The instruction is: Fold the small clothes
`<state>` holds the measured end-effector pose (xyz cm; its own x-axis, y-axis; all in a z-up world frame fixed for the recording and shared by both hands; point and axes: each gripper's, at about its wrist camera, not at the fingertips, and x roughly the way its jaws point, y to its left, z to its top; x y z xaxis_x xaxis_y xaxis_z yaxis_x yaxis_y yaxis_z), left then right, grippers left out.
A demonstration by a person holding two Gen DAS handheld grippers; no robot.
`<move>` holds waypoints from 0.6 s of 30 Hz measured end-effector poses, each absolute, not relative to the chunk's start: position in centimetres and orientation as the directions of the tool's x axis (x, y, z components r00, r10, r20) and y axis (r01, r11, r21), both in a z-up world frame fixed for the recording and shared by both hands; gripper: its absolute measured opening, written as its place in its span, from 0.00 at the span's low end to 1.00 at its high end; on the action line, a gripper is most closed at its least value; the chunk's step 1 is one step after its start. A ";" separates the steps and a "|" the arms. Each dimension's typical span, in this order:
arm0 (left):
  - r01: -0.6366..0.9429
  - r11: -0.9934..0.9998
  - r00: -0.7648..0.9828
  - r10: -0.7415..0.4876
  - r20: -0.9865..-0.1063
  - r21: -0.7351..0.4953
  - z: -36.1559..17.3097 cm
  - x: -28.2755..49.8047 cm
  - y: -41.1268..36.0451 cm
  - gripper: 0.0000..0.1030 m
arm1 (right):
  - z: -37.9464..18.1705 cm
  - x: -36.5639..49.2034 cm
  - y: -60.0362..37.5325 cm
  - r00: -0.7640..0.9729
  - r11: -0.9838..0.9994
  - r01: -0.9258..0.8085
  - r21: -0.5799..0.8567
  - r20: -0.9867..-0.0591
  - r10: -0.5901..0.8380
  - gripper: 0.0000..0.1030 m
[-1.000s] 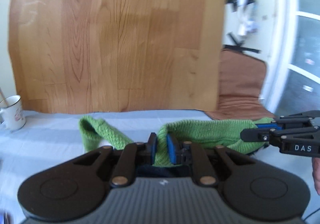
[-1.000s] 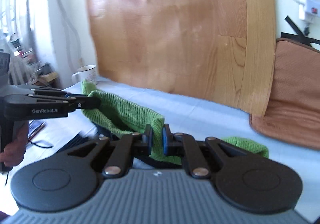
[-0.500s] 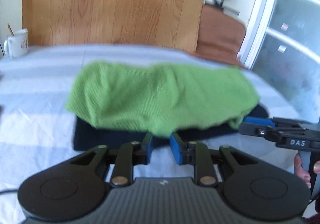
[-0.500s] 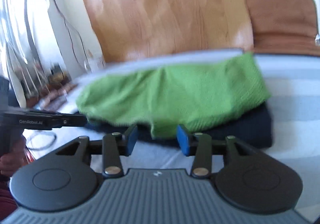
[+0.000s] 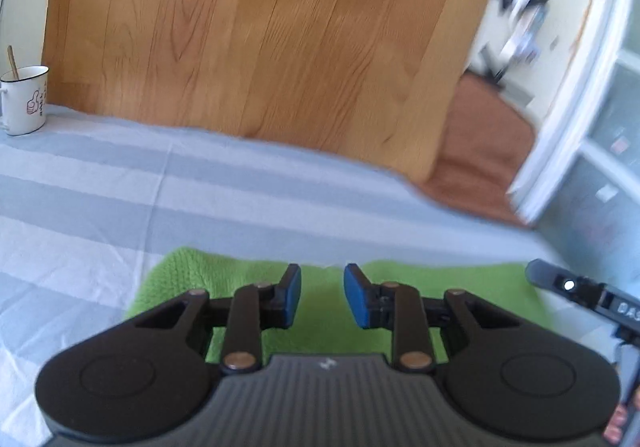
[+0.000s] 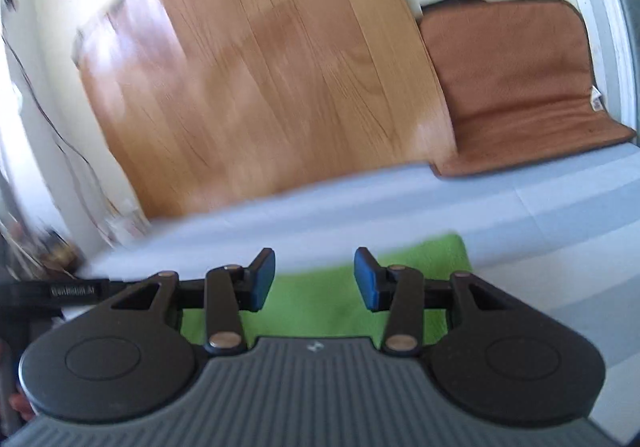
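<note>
Sweater (image 5: 320, 299) flat on striped sheet (image 5: 100, 183) (wood panel (image 5: 260, 35) behind).

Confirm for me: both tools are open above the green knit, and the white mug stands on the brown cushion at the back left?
Not quite. The left wrist view shows the white mug standing on the striped sheet, not the brown cushion. The rest holds: left tool and right tool are open above the green knit.

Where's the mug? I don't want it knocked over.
The mug stands at the far left edge of the left wrist view, on the striped cloth by the wood panel, apart from the green garment.
</note>
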<state>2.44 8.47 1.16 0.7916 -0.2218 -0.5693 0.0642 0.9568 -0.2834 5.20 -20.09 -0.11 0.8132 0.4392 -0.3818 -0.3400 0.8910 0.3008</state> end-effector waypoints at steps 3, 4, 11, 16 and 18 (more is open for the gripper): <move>0.031 0.985 0.791 -0.127 -0.599 -0.169 -0.9 2.5 7.5 0.22 | -3.9 3.9 -20.7 0.788 0.917 -0.339 0.208 -0.470 0.398 0.24; 0.041 0.989 0.798 -0.120 -0.591 -0.145 -1.4 2.0 7.4 0.22 | -4.3 2.6 -21.4 0.803 0.915 -0.361 0.182 -0.438 0.404 0.24; 0.029 0.988 0.878 0.049 -0.477 0.154 -3.1 -0.9 3.6 0.22 | -5.2 -1.3 -22.6 0.831 0.928 -0.347 0.135 -0.414 0.371 0.24; 0.024 0.986 0.879 0.057 -0.473 0.163 -2.9 -1.1 3.5 0.23 | -3.9 -0.6 -22.1 0.833 0.929 -0.336 0.156 -0.411 0.370 0.30; 0.021 0.985 0.880 0.064 -0.471 0.173 -2.9 -1.2 3.3 0.23 | -2.7 -0.6 -21.7 0.843 0.919 -0.348 0.185 -0.367 0.393 0.34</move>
<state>-1.22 3.32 -2.91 0.8798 0.0637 -0.4711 0.0215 0.9847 0.1732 -0.58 -21.72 -2.71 0.8431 0.3934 -0.3666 -0.3485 0.9190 0.1846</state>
